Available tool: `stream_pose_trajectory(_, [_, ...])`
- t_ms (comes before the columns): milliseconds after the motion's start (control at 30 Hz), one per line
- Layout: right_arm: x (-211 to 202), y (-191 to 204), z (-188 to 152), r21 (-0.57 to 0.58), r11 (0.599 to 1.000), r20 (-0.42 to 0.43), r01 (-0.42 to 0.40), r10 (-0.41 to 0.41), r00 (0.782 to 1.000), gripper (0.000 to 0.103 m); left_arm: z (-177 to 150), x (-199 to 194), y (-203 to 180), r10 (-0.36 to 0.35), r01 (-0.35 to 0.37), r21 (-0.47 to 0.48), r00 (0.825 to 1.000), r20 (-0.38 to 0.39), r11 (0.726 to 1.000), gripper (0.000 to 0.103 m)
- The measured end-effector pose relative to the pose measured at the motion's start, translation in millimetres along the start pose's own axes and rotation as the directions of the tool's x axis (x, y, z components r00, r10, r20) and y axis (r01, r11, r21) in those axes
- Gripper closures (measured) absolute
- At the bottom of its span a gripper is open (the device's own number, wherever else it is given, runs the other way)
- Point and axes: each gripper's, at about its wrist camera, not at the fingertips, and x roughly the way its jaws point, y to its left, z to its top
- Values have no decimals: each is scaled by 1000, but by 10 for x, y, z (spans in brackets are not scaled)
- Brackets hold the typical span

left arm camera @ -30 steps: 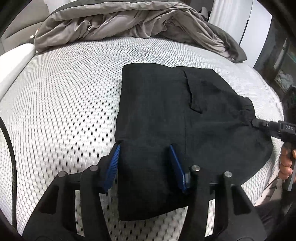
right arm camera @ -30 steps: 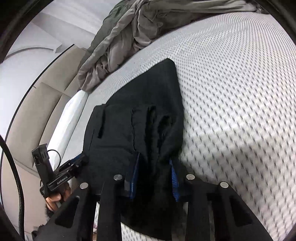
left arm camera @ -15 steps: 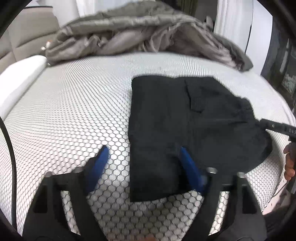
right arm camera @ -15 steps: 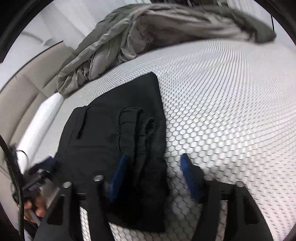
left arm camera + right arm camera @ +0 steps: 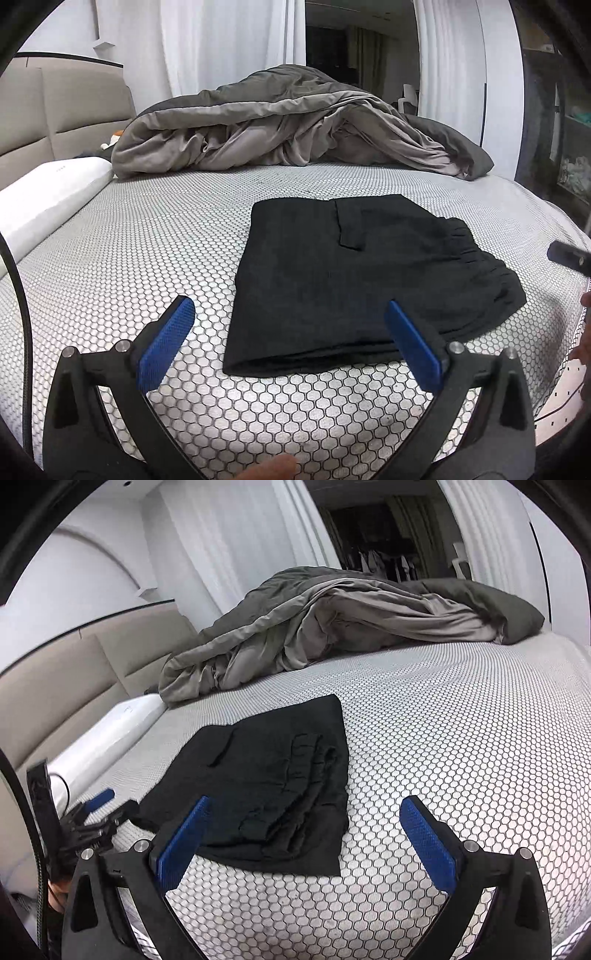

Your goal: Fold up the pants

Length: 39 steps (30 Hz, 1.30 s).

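Note:
Black pants (image 5: 351,277) lie folded into a flat rectangle on the honeycomb-mesh mattress (image 5: 129,258), elastic waistband at the right. My left gripper (image 5: 288,303) hovers just short of their near edge. Its jaws are opening, the blue pads stand wide apart, and the cloth shows beyond them untouched. In the right wrist view the pants (image 5: 266,775) lie ahead and to the left, bunched waistband nearest. My right gripper (image 5: 306,799) has its jaws opening too, with neither pad on the fabric. The left gripper (image 5: 96,805) shows at that view's left edge, and the right gripper (image 5: 569,254) at the other view's right edge.
A crumpled grey duvet (image 5: 295,129) is heaped across the far side of the bed. A white pillow (image 5: 48,195) lies along the left by a beige padded headboard (image 5: 55,110). White curtains hang behind. Bare mattress (image 5: 461,738) stretches to the right of the pants.
Both grippers were shut on the pants' edges a second ago. They have let go, spread wide, pulled back and tipped upward. The pants stay flat on the mattress.

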Motion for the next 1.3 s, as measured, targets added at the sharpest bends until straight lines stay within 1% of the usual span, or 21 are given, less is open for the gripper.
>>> stream_pose_trajectory(100, [61,69,-83,-56,998,13,5,-4,1000,0,-57,19,25,9,-9,-6,1000,19,1000,0])
stream_pose_trajectory(167, [122,143,-130,-100,995,25,0,3,1000,0,-81,25,44,-13,13,-10,1000,22,1000,0])
stream_pose_trajectory(233, [208,231,-159,-135,991,33,-5,10,999,0,-93,59,68,-20,20,-14,999,28,1000,0])
stream_pose_trajectory(367, [344,436,-220,-253,967,9,2,0,1000,0,-135,85,79,-25,25,-8,999,39,1000,0])
stream_pose_trajectory(433, [311,464,-243,-276,961,19,10,-5,1000,0,-170,83,45,-21,21,3,999,43,1000,0])
stream_pose_trajectory(567, [263,455,-204,-242,970,35,-8,17,999,0,-178,70,35,-28,27,22,999,45,999,0])
stream_pose_trajectory(767, [192,391,-166,-209,978,52,-6,17,998,0,-195,49,28,-27,26,27,998,51,999,0])
stream_pose_trajectory(1300, [177,410,-170,-215,977,54,0,12,998,0,-184,59,73,-41,40,33,998,49,999,0])
